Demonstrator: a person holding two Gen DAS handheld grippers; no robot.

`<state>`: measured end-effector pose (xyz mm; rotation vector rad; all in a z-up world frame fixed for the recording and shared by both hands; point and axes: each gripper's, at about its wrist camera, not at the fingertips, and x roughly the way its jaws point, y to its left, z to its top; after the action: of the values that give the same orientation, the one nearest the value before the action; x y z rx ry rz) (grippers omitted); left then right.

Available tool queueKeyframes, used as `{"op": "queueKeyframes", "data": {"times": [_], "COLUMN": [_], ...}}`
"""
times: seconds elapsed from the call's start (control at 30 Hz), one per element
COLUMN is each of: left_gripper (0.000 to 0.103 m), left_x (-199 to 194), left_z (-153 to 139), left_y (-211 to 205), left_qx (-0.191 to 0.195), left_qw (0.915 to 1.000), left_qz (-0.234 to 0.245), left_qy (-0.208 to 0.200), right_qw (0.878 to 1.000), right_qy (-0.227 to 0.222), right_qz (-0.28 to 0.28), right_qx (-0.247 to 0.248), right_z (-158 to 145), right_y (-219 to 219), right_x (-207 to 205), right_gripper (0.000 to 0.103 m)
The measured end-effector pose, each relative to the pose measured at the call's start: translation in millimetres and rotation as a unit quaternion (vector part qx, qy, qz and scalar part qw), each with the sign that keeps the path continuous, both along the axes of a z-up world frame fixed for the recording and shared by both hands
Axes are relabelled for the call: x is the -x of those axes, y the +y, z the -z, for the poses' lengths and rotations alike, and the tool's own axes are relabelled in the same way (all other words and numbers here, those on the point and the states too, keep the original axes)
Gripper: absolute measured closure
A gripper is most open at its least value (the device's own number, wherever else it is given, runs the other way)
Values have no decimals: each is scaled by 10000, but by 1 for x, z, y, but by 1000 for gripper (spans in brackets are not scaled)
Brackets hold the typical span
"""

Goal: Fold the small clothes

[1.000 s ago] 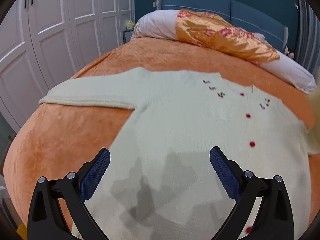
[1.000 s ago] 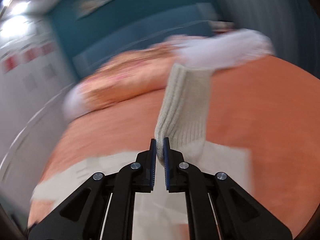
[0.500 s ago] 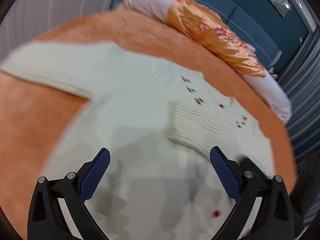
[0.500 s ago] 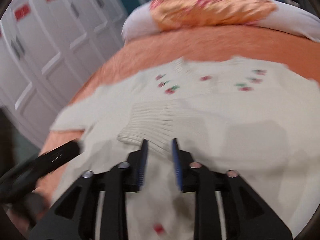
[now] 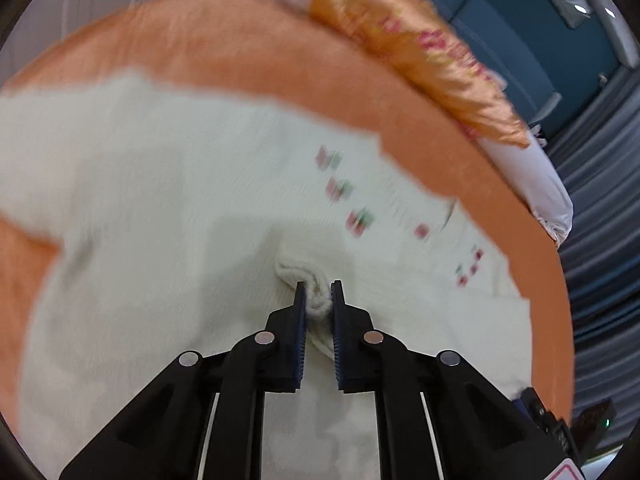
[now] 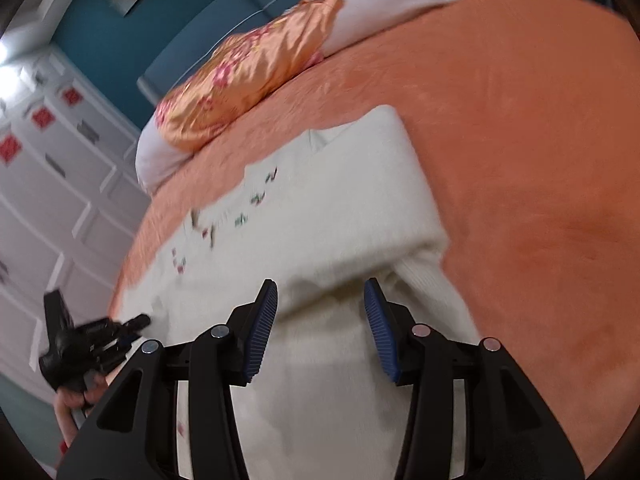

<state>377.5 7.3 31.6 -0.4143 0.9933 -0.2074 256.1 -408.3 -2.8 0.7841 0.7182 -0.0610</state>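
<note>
Left wrist view: the left gripper (image 5: 319, 298) pinches the sleeve cuff (image 5: 316, 306) on the cardigan (image 5: 160, 240) mid-bed (image 5: 240, 52); right gripper (image 6: 320, 300), just closing slightly, gapes empty above it; blurred.

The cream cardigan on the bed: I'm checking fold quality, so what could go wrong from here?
1. The left hand-held gripper has shut on a bunched cuff of the cream cardigan; dragging it may wrinkle the knit.
2. The right hand-held gripper is open over the folded sleeve, so nothing pins that fold.
</note>
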Motion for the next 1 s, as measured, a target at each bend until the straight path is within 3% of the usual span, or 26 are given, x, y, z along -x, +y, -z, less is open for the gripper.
{"op": "queueKeyframes", "data": {"times": [0.03, 0.07, 0.1, 0.2, 0.23, 0.27, 0.3, 0.37, 0.43, 0.5, 0.57, 0.63, 0.73, 0.87, 1.0], "left_gripper": [95, 95, 95, 95, 95, 95, 95, 95, 95, 94, 93, 92, 91, 90, 90], "left_x": [0, -1, -2, 1, 0, -3, -6, -17, -12, -2, 2, 4, 6, 12, 11], "left_z": [-13, -32, -46, -79, -79, -68, -51, 3, 40, 43, 47, 51, 54, 53, 54], "left_y": [-2, -3, -3, 7, 9, 13, 14, 11, 15, 20, 20, 17, 12, 3, 5], "left_qx": [-49, -110, -119, -177, -244, -347, -529, -920, -965, -885, -946, -1078, -1260, -1467, -1427], "left_qw": [9997, 9985, 9972, 9913, 9904, 9914, 9930, 9953, 9953, 9958, 9949, 9930, 9900, 9864, 9869], "left_qz": [47, 81, 97, 44, 8, -1, -5, 55, -78, -150, -148, -106, -126, -145, -151], "left_qy": [-226, -529, -737, -1301, -1361, -1261, -1053, -299, 47, -191, -322, -477, -629, -732, -743], "right_qw": [9999, 9997, 9993, 9935, 9929, 9943, 9969, 9974, 9990, 9988, 9941, 9873, 9841, 9689, 9588], "right_qy": [-32, -121, -281, -1129, -1155, -985, -509, 344, 143, 238, 479, 200, -21, -131, 218], "right_qz": [55, 85, 45, -161, -235, -297, -422, -497, -401, -267, 30, 161, -665, -1499, -1450], "right_qx": [-111, -197, -257, 19, 123, 283, 428, 395, 96, 343, 973, 1568, 1649, 1963, 2433], "right_z": [1, -3, -10, -46, -46, -40, -19, 21, 26, 13, 0, -18, -31, -15, 16], "right_y": [-3, -3, 0, 15, 19, 24, 29, 29, 23, 20, 20, 32, 68, 124, 129], "right_x": [-3, -9, -14, -5, -5, -8, -17, -32, -22, -12, 2, 12, -12, -64, -82], "right_gripper": [73, 86, 90, 91, 91, 91, 91, 92, 92, 91, 91, 90, 90, 90, 92]}}
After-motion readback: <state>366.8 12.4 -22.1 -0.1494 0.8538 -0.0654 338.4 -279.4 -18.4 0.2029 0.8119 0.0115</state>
